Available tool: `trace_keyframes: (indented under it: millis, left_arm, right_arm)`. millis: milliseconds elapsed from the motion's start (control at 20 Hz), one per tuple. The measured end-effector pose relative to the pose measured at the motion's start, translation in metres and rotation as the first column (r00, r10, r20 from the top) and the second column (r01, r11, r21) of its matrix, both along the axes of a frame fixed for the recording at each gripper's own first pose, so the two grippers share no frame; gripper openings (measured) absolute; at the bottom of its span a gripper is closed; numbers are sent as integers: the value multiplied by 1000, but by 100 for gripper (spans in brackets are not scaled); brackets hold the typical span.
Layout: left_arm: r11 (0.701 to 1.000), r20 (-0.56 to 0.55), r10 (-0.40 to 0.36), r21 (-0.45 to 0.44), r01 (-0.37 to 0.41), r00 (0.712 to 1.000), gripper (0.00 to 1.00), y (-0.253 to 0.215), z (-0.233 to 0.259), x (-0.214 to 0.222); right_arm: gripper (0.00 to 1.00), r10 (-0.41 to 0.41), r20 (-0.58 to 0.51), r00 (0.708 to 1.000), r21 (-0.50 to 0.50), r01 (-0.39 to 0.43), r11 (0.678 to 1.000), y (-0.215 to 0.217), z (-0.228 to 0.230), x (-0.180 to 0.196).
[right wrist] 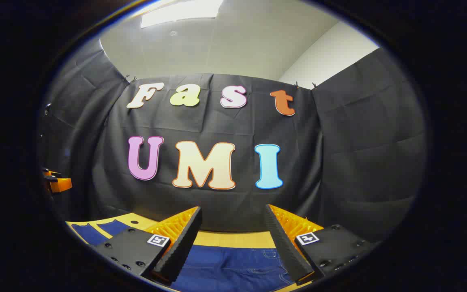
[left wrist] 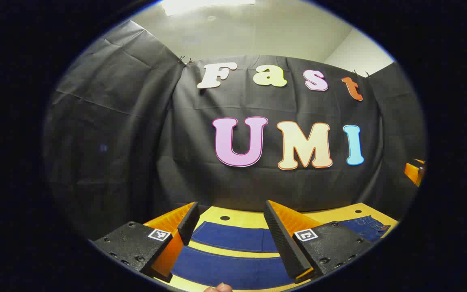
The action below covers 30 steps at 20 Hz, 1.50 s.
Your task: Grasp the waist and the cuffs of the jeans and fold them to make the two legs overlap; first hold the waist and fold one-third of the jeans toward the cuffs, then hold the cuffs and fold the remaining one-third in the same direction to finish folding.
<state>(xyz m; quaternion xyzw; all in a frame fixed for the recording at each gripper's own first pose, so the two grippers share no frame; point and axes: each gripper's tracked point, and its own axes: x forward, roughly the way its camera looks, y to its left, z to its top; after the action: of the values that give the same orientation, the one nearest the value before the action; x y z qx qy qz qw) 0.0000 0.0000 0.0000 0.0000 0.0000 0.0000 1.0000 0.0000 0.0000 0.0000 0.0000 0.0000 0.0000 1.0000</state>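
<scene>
Jeans [left wrist: 233, 253] spread flat on the yellow surface [left wrist: 239, 219], two legs side by side, left gripper [left wrist: 230, 217] released and hovering above the legs, right gripper [right wrist: 232, 217] released above the waist end [right wrist: 237, 265], neither touching denim

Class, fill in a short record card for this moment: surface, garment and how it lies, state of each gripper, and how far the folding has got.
surface: yellow table
garment: blue jeans, flat, legs apart with a yellow gap between them
waist end: under the right gripper
left gripper: open, above the legs, holding nothing
right gripper: open, holding nothing
folding: not yet begun
</scene>
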Motion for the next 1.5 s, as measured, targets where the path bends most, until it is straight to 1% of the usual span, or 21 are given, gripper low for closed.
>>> trace_keyframes:
  millis: [250,300,450,600,650,750,800,850,900,950,1000,1050,1100,1200,1300,1400,1450,1500]
  left_arm:
    - [1000,15,5,24,-5,1000,93,-1,4,0]
    - [1000,13,6,27,-6,1000,95,-1,3,0]
    - [1000,-2,-1,30,1,1000,94,-5,-3,-3]
    - [999,-6,-8,34,8,1000,93,-5,-5,-5]
    - [999,-10,-12,33,13,1000,95,-6,-6,-5]
    - [999,-15,-27,38,27,1000,95,-6,-10,-5]
    - [998,-21,-36,55,37,999,93,-5,-11,-6]
    - [996,-29,-47,78,49,998,95,-4,-15,-7]
    - [992,-38,-60,105,63,997,94,-1,-18,-8]
    - [988,-46,-70,134,76,996,96,3,-20,-10]
    - [983,-58,-84,161,92,995,94,6,-24,-11]
    - [974,-80,-103,195,117,991,94,7,-32,-13]
    - [962,-107,-119,234,141,987,94,9,-41,-15]
    - [930,-173,-144,312,193,974,95,17,-62,-20]
    - [890,-216,-154,393,230,964,95,28,-77,-28]
    - [848,-262,-168,453,275,950,95,33,-95,-35]
    - [823,-285,-179,482,302,942,95,34,-103,-37]
    - [789,-315,-185,517,332,931,95,35,-112,-37]
  right_arm:
    - [97,-8,-10,1000,3,8,1000,-8,-2,0]
    - [97,-10,-12,1000,1,10,1000,-8,-2,-1]
    - [99,-13,-21,1000,1,13,1000,-12,-5,-5]
    - [97,-17,-24,1000,-2,17,1000,-13,-3,-8]
    - [96,-21,-21,1000,-4,21,1000,-13,-3,-10]
    - [97,-19,-23,1000,-2,19,1000,-12,-2,-14]
    - [97,-18,-28,999,0,18,1000,-11,-3,-15]
    - [97,-17,-30,999,1,17,1000,-11,-5,-16]
    - [99,-19,-31,999,1,20,1000,-12,-6,-18]
    - [96,-28,-33,999,2,28,1000,-13,-8,-21]
    - [97,-34,-34,999,8,34,999,-15,-9,-25]
    - [99,-40,-36,999,14,40,999,-16,-11,-31]
    - [96,-44,-42,998,19,45,999,-16,-14,-35]
    - [97,-56,-63,996,21,57,998,-18,-24,-44]
    - [96,-69,-83,994,22,71,997,-20,-32,-55]
    - [97,-82,-95,992,27,85,996,-23,-36,-65]
    - [97,-89,-101,991,25,92,995,-25,-39,-71]
    - [97,-97,-104,990,22,100,995,-28,-40,-75]
